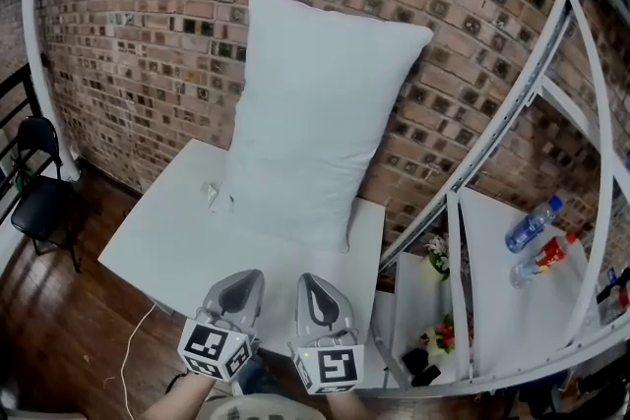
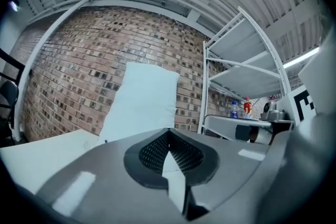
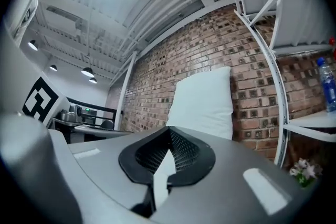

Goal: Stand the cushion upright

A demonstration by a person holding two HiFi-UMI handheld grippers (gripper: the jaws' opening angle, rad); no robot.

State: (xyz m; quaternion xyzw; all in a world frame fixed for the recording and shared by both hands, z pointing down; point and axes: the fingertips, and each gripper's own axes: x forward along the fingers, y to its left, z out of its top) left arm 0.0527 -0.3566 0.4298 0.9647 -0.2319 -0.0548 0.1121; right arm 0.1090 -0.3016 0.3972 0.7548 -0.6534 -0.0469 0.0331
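Cushion (image 1: 315,113) upright at back edge of table (image 1: 167,241), leaning on brick wall (image 1: 148,15) for support; L gripper (image 1: 241,282) & R gripper (image 1: 317,286) both closed, empty, by near edge.

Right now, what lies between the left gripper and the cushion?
Only bare white table, as the head view shows; the shut left gripper is apart from the cushion.

The left gripper (image 1: 241,282) and the right gripper (image 1: 315,285) are smooth grey shells, round at the front like little shoes. Each has a white cube (image 1: 217,349) at the back with black square marks on it. Inside each are black pads (image 2: 152,152) covered in tiny holes like a net.
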